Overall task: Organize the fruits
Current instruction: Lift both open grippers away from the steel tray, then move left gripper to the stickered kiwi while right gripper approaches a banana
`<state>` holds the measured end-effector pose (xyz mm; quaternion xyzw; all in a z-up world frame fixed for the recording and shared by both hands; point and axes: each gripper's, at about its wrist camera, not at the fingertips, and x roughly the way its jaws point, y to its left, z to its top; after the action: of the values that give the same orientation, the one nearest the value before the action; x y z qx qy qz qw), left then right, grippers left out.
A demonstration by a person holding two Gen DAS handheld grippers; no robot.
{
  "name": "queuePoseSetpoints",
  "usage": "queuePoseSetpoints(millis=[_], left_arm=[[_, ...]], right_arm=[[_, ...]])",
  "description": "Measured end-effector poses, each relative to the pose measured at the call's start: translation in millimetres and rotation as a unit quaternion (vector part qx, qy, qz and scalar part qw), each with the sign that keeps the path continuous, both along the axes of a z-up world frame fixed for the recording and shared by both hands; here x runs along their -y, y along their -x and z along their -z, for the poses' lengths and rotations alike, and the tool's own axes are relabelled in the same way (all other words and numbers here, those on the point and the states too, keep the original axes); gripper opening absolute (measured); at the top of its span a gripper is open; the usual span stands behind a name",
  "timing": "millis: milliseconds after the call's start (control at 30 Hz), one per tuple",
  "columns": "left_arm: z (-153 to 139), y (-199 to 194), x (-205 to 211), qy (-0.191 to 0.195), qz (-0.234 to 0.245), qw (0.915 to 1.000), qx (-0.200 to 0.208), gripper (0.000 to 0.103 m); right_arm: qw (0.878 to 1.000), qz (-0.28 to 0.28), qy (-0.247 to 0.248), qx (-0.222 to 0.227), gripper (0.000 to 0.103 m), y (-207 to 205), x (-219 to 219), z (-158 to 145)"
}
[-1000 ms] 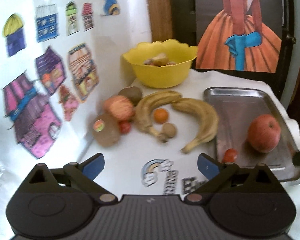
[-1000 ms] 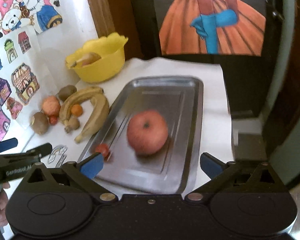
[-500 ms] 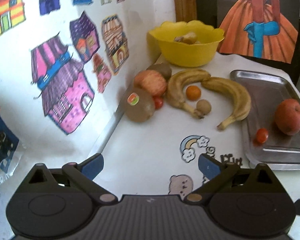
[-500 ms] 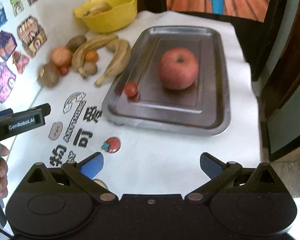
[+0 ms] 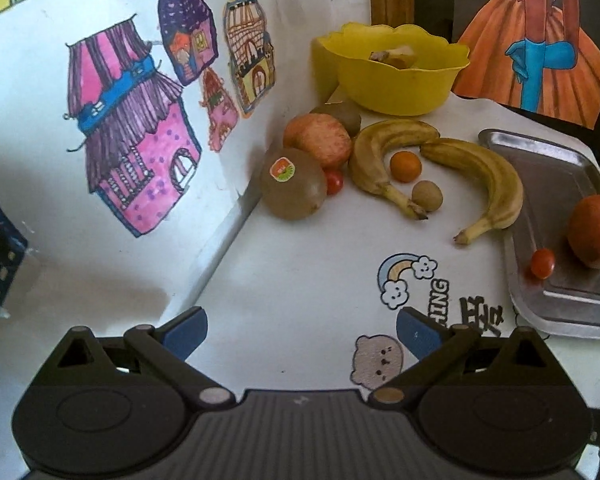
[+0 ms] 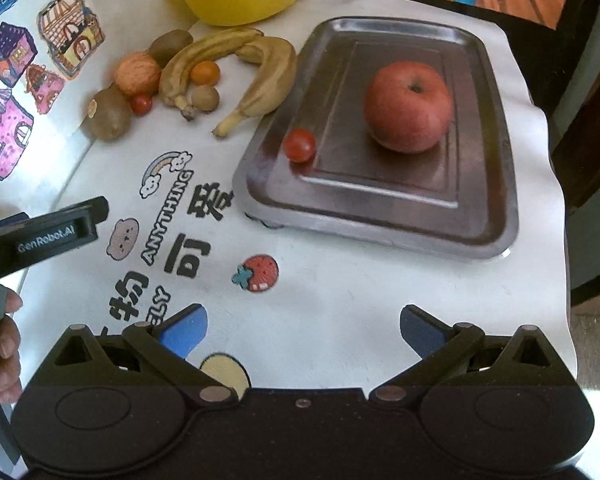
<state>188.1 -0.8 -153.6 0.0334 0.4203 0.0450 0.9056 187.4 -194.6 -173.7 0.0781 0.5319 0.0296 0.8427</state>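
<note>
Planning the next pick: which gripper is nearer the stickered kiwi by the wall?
Left. The left gripper faces the kiwi across bare tablecloth; the right gripper sits farther back, off toward the tray.

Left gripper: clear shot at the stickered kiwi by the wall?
Probably yes. The left gripper is open and empty, with bare cloth up to the kiwi. The wall crowds its left side.

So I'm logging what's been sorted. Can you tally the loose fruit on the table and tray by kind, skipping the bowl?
Bananas: 2
Apples: 2
Kiwis: 2
Cherry tomatoes: 2
Small orange fruit: 1
Small round brown fruit: 1
Total: 10
</note>
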Motion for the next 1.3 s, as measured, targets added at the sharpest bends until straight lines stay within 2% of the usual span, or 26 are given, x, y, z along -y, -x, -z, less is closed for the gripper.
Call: queuePoseSetpoints(millis=[133, 433, 633, 800, 1033, 1133, 1300], left_arm=[[-1.0, -5.6, 2.7, 0.01, -0.001, 0.9999, 0.004, 0.102], [-1.2, -28.3, 7.7, 0.009, 0.004, 0.9997, 0.02, 0.102], [2.8, -46.0, 9.3, 0.01, -0.001, 0.9996, 0.027, 0.102], [6.9, -61.8, 11.3, 0.016, -0.017, 0.9992, 0.033, 0.102], [14.0, -86.2, 11.0, 0.021, -0.052, 0.9978, 0.036, 0.102], [17.0, -97.8, 9.8, 0.028, -0.076, 0.996, 0.038, 0.102], [22.3, -110.9, 9.8, 0.028, -0.089, 0.9948, 0.04, 0.102]], right_arm=[[1.0, -0.002, 0.002, 0.024, 0.102, -9.6, 1.5, -7.7], [0.989, -0.01, 0.008, 0.148, 0.102, -31.8, 16.3, -30.4], [0.98, -0.06, 0.021, 0.19, 0.102, -59.7, 16.2, -38.0], [0.974, -0.111, 0.009, 0.2, 0.098, -95.0, 13.5, -39.8], [0.964, -0.149, 0.034, 0.219, 0.092, -140.6, 1.0, -35.9], [0.964, -0.156, 0.042, 0.213, 0.089, -157.3, -0.7, -29.4], [0.967, -0.159, 0.04, 0.194, 0.084, -172.2, -1.6, -15.8]])
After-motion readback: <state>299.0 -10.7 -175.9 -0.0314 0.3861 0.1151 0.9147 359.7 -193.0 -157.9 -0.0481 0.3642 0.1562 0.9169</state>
